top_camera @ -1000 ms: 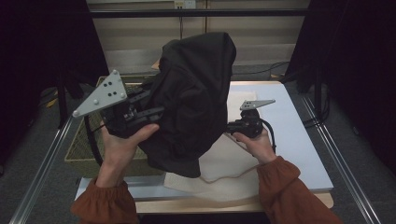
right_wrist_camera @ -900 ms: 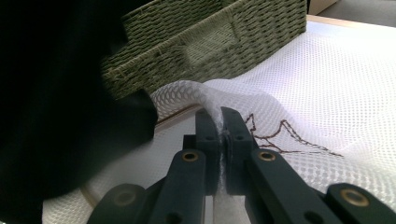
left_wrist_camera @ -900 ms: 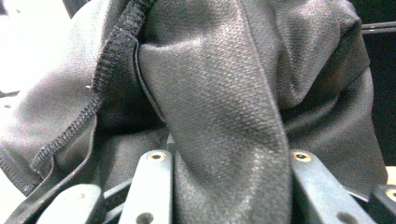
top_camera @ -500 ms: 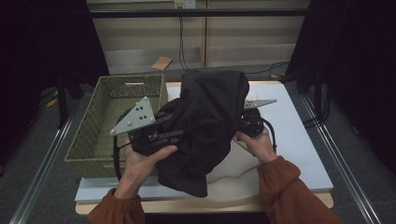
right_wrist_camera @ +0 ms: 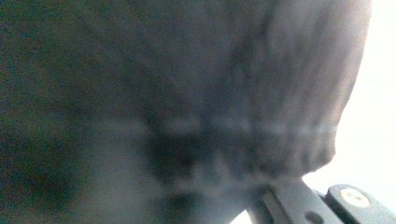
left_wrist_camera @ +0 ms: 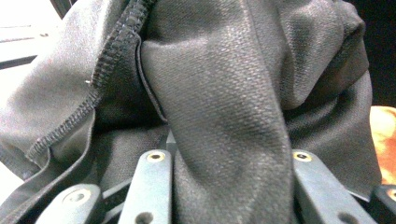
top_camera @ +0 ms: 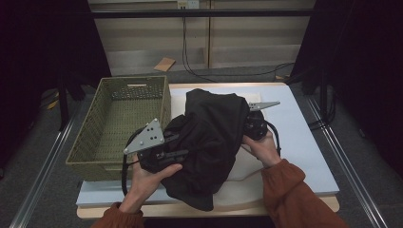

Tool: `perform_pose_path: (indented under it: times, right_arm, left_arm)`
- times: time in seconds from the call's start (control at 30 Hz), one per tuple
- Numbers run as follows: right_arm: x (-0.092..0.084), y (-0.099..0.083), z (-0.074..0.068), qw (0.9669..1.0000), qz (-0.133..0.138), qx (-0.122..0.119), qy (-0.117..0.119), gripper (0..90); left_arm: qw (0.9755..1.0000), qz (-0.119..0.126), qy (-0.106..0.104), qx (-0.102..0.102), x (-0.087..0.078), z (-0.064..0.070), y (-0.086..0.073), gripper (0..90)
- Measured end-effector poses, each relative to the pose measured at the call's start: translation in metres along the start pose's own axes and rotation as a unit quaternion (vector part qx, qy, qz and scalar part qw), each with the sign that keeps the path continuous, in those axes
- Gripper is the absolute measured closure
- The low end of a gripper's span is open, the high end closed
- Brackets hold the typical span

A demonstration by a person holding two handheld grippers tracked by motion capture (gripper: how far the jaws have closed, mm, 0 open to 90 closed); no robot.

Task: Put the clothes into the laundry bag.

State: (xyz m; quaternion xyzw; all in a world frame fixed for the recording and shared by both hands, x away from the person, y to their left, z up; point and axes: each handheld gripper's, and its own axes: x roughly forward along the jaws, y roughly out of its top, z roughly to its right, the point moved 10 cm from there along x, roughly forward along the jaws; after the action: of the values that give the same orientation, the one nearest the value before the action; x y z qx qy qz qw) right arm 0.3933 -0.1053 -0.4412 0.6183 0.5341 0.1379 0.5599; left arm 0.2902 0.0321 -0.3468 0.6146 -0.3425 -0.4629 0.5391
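I grip the black garment (top_camera: 209, 142) with both claws, my left claw (top_camera: 183, 153) clamped on a thick fold and my right claw (top_camera: 244, 126) shut on its far right edge, bunched on the counter (top_camera: 304, 142) right of the wicker basket (top_camera: 100, 128); next, I judge, spreading it flat for folding.

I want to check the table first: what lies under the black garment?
Under the black garment a white cloth lies on the table, showing at the garment's near right edge. How far it reaches beneath, and anything else there, is covered.
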Motion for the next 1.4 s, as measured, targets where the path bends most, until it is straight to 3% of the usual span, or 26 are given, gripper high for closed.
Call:
perform_pose_path:
  times: [0.13,0.3,0.6,0.67,0.7,0.73,0.77,0.9,1.1,1.17,1.33,1.4]
  right_arm:
    - [-0.001,0.002,-0.003,1.0000,0.003,-0.004,0.001,87.3]
    - [-0.001,0.002,-0.002,1.0000,0.004,-0.004,0.000,87.3]
    - [-0.002,0.001,0.001,1.0000,0.006,0.001,-0.001,87.4]
    - [-0.002,0.001,0.001,1.0000,0.006,0.003,-0.003,87.4]
    - [0.000,-0.001,0.002,1.0000,0.002,-0.001,-0.006,87.5]
    - [0.000,-0.001,0.002,1.0000,0.002,-0.001,-0.006,87.5]
    - [0.001,-0.002,0.002,1.0000,-0.003,-0.002,-0.009,87.6]
    - [0.002,-0.003,0.003,0.9999,-0.005,-0.003,-0.013,87.6]
    - [0.003,-0.005,0.005,0.9999,-0.007,-0.002,-0.015,87.8]
    - [0.002,-0.005,0.005,0.9999,-0.008,-0.004,-0.012,88.0]
    - [0.003,-0.005,0.005,0.9998,-0.007,-0.005,-0.016,88.1]
    - [0.002,-0.004,0.007,0.9998,-0.007,-0.004,-0.019,88.1]
  left_arm:
    - [0.9995,-0.031,0.004,0.010,0.001,0.005,-0.015,66.6]
    - [0.9996,-0.027,-0.007,-0.005,0.007,0.006,-0.027,66.6]
    - [0.9983,-0.048,-0.031,0.008,0.028,0.018,-0.044,66.3]
    - [0.9967,-0.076,-0.020,0.023,0.034,0.018,-0.057,66.2]
    - [0.9944,-0.097,-0.024,0.034,0.040,0.020,-0.070,66.0]
    - [0.9944,-0.097,-0.024,0.034,0.040,0.020,-0.070,66.0]
    - [0.9930,-0.110,-0.024,0.034,0.047,0.019,-0.081,65.9]
    - [0.9912,-0.126,-0.035,0.019,0.057,0.020,-0.099,65.9]
    - [0.9900,-0.135,-0.035,0.026,0.068,0.023,-0.107,65.7]
    - [0.9878,-0.147,-0.040,0.035,0.071,0.026,-0.111,65.7]
    - [0.9879,-0.146,-0.047,0.024,0.081,0.029,-0.116,65.7]
    - [0.9864,-0.154,-0.050,0.028,0.085,0.029,-0.121,65.7]
